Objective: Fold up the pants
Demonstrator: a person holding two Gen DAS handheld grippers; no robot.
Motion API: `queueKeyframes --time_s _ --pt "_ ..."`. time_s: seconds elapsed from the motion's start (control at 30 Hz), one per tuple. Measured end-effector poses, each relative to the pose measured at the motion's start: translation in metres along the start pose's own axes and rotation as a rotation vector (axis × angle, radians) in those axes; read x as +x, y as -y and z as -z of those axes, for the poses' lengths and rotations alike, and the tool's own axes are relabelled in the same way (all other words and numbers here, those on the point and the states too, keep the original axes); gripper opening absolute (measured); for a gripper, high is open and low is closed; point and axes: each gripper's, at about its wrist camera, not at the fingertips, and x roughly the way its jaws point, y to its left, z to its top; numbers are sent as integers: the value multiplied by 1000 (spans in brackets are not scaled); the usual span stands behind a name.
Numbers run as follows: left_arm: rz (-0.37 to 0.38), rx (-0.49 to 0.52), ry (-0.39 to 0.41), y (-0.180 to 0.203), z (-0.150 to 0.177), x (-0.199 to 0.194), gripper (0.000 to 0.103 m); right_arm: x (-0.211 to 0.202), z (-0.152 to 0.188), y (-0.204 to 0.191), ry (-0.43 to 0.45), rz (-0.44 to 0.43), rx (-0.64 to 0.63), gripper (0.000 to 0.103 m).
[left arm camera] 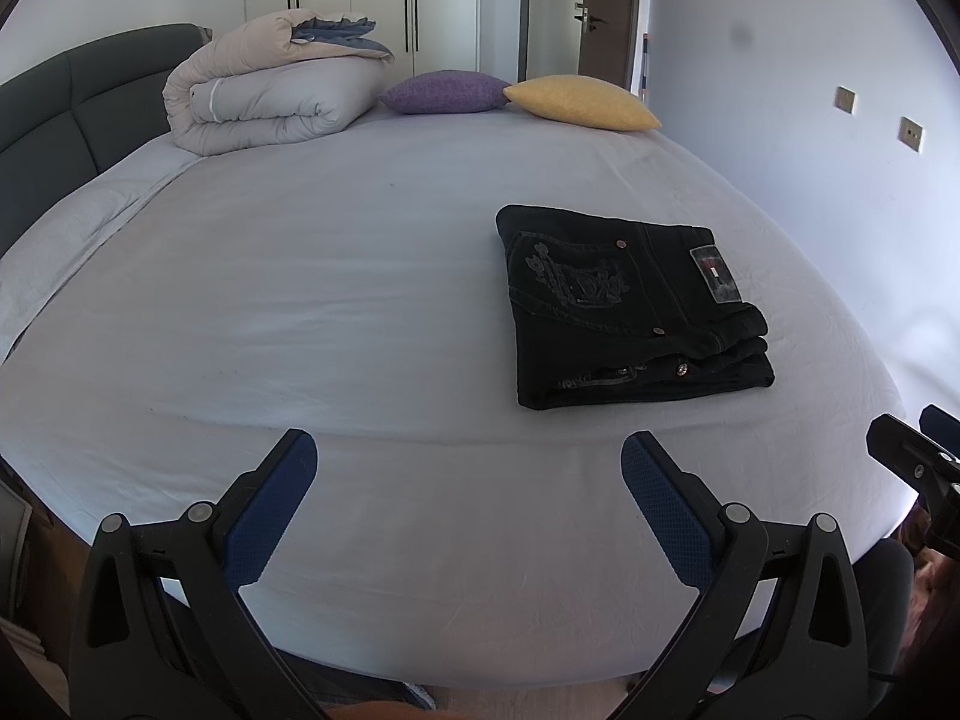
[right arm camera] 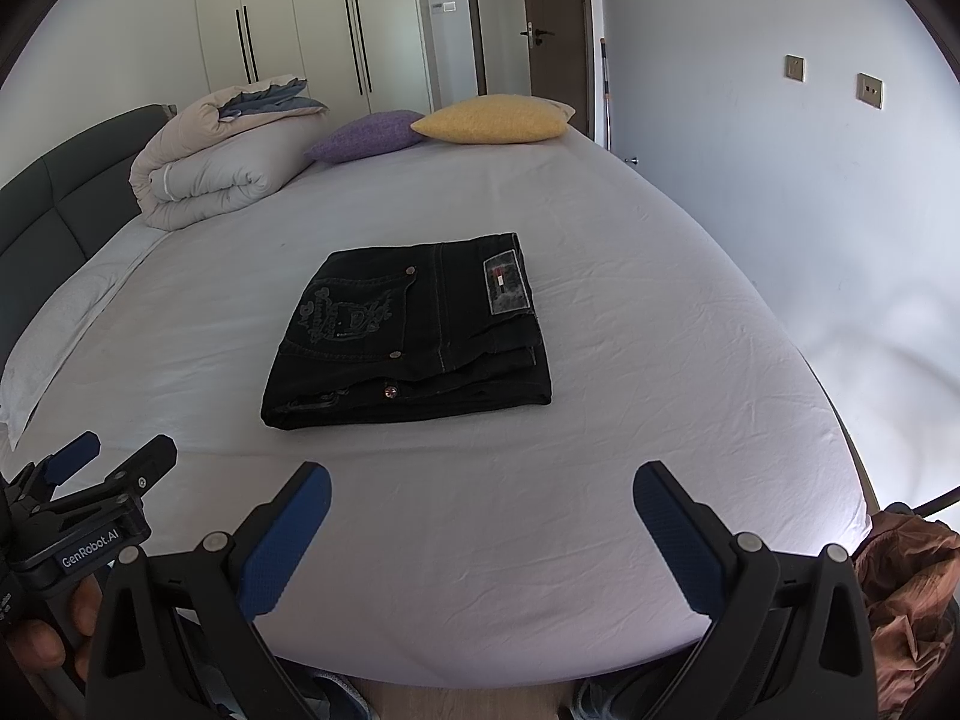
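The black pants lie folded into a compact rectangle on the white bed sheet, back pocket and waist label facing up. They also show in the right wrist view at the middle of the bed. My left gripper is open and empty, held over the near edge of the bed, left of the pants. My right gripper is open and empty, over the near edge in front of the pants. Neither touches the pants.
A rolled duvet, a purple cushion and a yellow cushion lie at the far end of the bed. A dark headboard runs along the left. A brown cloth lies at the right.
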Motion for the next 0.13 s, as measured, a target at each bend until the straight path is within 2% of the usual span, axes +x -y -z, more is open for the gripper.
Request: queueKeyframes --time_s 0.13 --pt "-1 5 9 0 3 -1 103 0 1 0 -1 -1 0 103"
